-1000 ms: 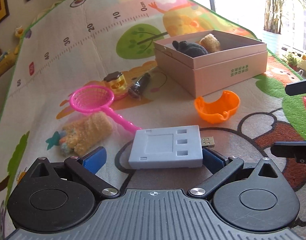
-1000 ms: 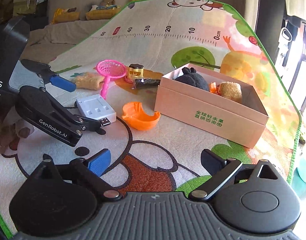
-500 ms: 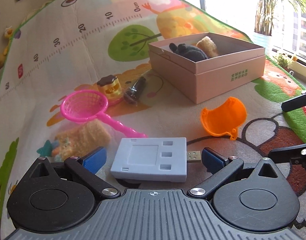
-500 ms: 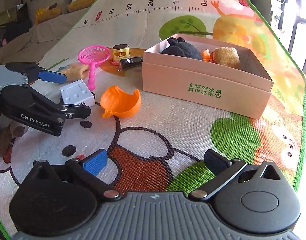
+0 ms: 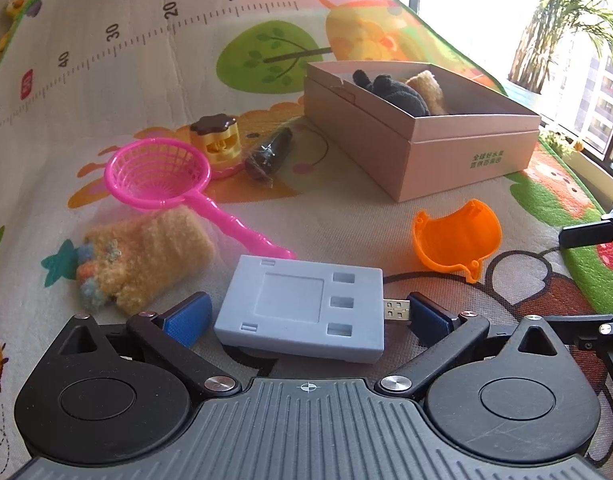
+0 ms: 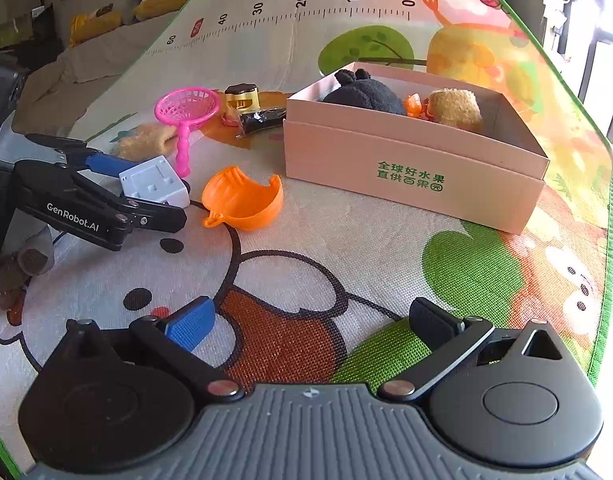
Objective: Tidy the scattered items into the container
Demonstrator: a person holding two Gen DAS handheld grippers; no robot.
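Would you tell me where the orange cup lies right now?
The orange cup lies on its side on the mat, between the white USB box and the pink container; in the right wrist view it is left of centre.

On the play mat [image 5: 346, 216] lie one pink net scoop [image 5: 162, 176], one fuzzy tan plush [image 5: 146, 256], one grey USB hub [image 5: 302, 308], one orange plastic shell [image 5: 454, 240], one yellow toy with a brown lid [image 5: 216, 136] and one dark wrapped item [image 5: 268, 152]. One pink box [image 6: 410, 160] holds one black plush [image 6: 362, 92], one tan plush [image 6: 454, 108] and one small orange piece [image 6: 412, 102].
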